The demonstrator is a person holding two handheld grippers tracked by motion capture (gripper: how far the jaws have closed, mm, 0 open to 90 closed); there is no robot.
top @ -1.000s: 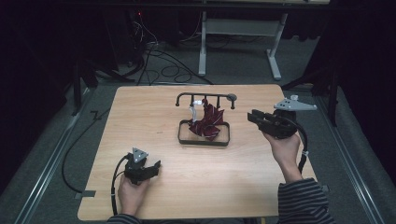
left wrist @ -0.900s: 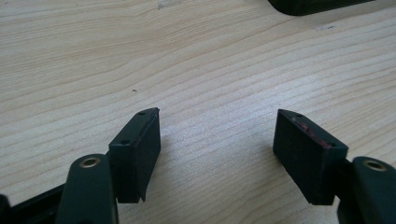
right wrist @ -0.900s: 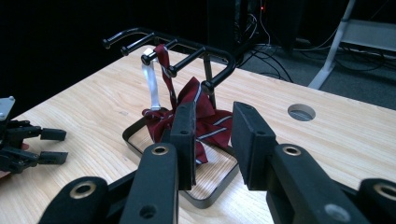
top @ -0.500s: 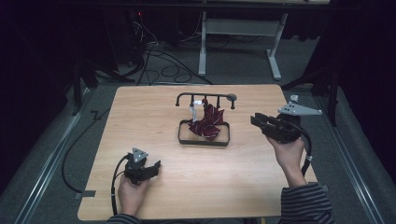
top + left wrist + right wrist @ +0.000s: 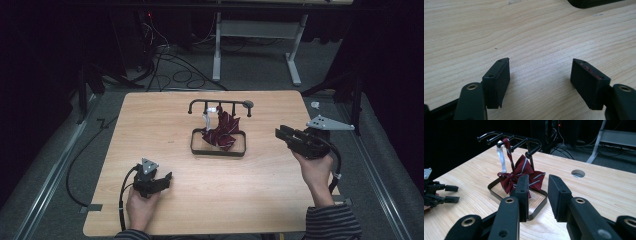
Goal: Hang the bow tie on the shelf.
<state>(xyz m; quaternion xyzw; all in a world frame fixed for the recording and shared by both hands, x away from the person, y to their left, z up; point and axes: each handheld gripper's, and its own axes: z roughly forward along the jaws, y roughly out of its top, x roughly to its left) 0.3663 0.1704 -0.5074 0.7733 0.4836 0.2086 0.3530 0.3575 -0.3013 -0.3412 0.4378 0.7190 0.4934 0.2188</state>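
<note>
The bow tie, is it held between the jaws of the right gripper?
No, the right gripper has nothing between its jaws; the bow tie hangs on the stand.

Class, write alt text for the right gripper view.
A striped maroon bow tie hangs by its strap from a black pronged rack on a wooden table. In front, the right gripper points at it, jaws apart and empty.

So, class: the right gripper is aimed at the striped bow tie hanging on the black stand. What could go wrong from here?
1. The bow tie hangs by a thin strap looped over a peg of the stand; pulling sideways might snag the strap and tip the light stand.
2. The right gripper has its fingers only partly apart, so they may push the fabric away.
3. The left gripper rests far off and cannot steady the base.
</note>
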